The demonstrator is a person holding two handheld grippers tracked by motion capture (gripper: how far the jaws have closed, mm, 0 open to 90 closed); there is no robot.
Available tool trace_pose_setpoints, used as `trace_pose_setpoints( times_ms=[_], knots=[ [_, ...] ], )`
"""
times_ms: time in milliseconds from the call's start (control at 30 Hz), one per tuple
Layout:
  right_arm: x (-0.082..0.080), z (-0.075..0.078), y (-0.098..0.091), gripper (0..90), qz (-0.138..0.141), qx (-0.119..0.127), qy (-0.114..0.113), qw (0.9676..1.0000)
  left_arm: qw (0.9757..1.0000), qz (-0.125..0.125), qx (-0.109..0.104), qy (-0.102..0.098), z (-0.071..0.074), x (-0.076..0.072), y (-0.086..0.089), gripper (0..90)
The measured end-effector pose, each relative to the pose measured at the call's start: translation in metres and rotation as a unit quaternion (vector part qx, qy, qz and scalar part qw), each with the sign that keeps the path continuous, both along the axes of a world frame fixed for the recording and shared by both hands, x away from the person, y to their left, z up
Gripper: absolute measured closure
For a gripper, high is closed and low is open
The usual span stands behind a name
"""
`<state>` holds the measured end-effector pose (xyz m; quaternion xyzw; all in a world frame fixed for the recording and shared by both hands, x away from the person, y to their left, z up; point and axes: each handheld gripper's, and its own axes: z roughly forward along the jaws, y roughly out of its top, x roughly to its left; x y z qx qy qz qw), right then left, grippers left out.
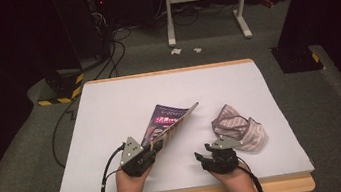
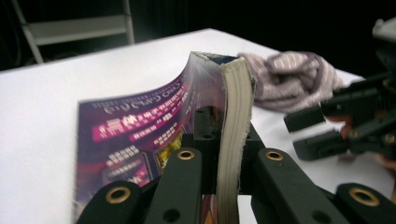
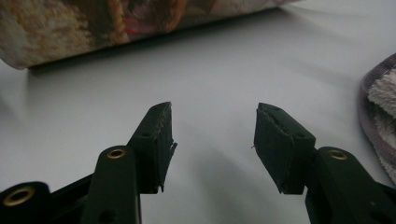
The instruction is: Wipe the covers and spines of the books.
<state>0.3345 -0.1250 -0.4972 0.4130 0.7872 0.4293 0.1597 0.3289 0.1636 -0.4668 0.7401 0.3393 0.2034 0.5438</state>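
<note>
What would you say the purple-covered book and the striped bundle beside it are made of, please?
The purple-covered book looks like a paperback: a glossy card cover that bends and catches the light, with a cream block of matte paper pages. The striped grey-and-white bundle seems to be soft, fuzzy knitted or terry fabric, crumpled in loose folds.

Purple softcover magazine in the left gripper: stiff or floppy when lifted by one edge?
Probably floppy: the purple softcover magazine already bows along its length while the left gripper clamps one edge. The glossy cover may slip. It looks thin, so likely light; its free end seems to sag toward the white table.
</note>
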Motion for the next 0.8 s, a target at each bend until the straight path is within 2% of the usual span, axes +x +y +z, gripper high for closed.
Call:
trace_pose_setpoints(
  times_ms=[100,200,333,467,633,700,800],
  knots=[
    [0.001,0.004,-0.001,47.1,-0.001,-0.001,-0.009,1.0,1.0,-0.007,0.002,0.004,-0.007,-0.001,-0.002,83.7],
    [0.001,0.01,0.001,47.1,0.002,0.011,-0.016,0.9998,0.9998,-0.016,0.013,0.002,-0.012,-0.004,-0.007,83.5],
    [0.004,0.018,0.012,46.0,0.008,0.007,-0.034,0.9994,0.9994,-0.024,0.022,0.006,-0.019,-0.008,-0.013,83.1],
    [0.011,0.025,0.025,45.3,0.012,-0.002,-0.044,0.999,0.9989,-0.031,0.034,0.001,-0.022,-0.01,-0.015,82.3],
    [0.021,0.03,0.044,45.4,0.012,-0.015,-0.049,0.9986,0.9987,-0.036,0.035,0.001,-0.023,-0.01,-0.015,81.0],
    [0.023,0.03,0.049,45.7,0.015,-0.011,-0.047,0.9987,0.9987,-0.036,0.035,0.002,-0.024,-0.011,-0.015,80.3],
    [0.025,0.03,0.054,45.9,0.016,-0.006,-0.049,0.9987,0.9991,-0.036,0.021,0.012,-0.024,-0.009,-0.01,78.2]
  ],
)
